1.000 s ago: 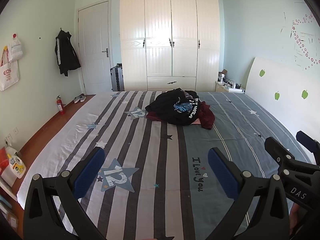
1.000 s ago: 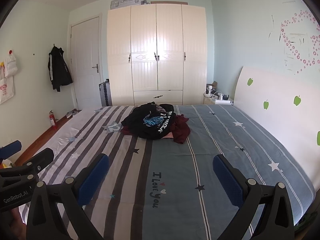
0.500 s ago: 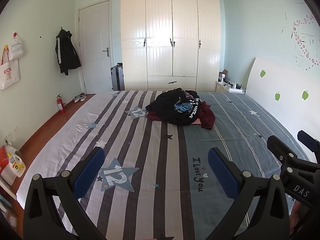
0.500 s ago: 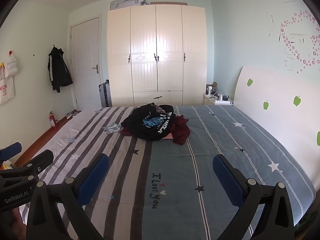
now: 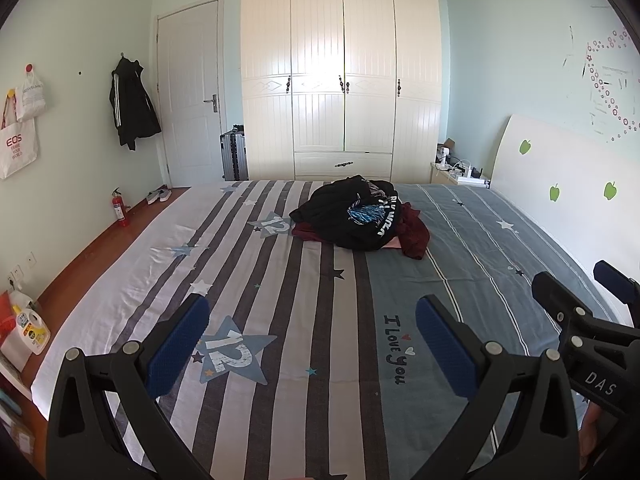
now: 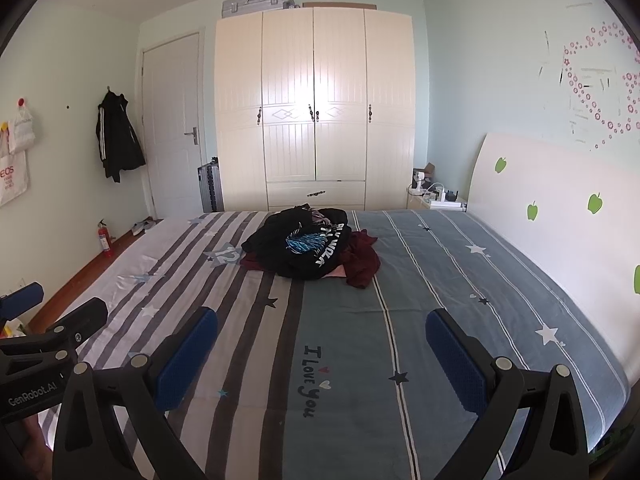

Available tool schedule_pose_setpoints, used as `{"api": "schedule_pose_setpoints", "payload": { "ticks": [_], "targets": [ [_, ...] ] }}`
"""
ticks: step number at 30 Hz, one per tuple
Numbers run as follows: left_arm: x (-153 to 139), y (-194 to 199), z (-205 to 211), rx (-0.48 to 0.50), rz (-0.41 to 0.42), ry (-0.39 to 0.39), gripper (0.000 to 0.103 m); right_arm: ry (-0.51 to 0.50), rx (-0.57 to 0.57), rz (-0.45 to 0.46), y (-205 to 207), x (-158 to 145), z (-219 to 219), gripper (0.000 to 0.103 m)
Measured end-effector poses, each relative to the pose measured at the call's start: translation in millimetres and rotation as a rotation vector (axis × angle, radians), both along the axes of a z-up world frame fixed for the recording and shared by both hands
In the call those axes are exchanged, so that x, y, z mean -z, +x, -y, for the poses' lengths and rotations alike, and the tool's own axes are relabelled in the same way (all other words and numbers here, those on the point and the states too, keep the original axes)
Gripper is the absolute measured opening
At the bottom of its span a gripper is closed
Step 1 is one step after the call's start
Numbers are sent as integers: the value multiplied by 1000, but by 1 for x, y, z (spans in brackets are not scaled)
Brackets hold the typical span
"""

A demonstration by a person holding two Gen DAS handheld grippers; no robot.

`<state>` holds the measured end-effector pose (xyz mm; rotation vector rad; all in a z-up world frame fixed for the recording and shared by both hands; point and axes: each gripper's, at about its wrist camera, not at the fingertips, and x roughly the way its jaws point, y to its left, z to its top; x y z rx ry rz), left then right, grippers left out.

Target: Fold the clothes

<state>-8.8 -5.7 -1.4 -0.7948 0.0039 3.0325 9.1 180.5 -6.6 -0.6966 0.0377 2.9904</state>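
Observation:
A heap of clothes (image 5: 356,216) (image 6: 308,248) lies in the middle of the striped bed (image 5: 280,400) (image 6: 460,280), toward its far side: a black printed top over dark red and pink pieces. My left gripper (image 5: 312,328) hovers open over the near part of the bed, well short of the heap, with nothing between its blue pads. My right gripper (image 6: 320,344) is likewise open and empty, a little to the right. Each gripper shows at the edge of the other's view.
A white wardrobe (image 5: 340,80) stands behind the bed, a headboard (image 5: 560,184) on the right, a nightstand (image 5: 456,172) beside it. On the left are a door (image 5: 192,92), a hung jacket (image 5: 132,108), a fire extinguisher (image 5: 120,210) and bottles (image 5: 28,328) on the floor.
Both grippers drifted very slightly; the view is nearly the same. The clothes have not moved and both grippers stay open.

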Motion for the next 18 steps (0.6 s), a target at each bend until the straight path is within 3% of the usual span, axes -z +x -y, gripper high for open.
{"api": "schedule_pose_setpoints", "payload": {
  "ticks": [12, 18],
  "targets": [
    [18, -14, 6, 56, 2, 44, 102, 6, 10, 27, -19, 20, -5, 103],
    [56, -51, 8, 46, 53, 1, 102, 2, 13, 53, -42, 49, -13, 103]
  ]
}}
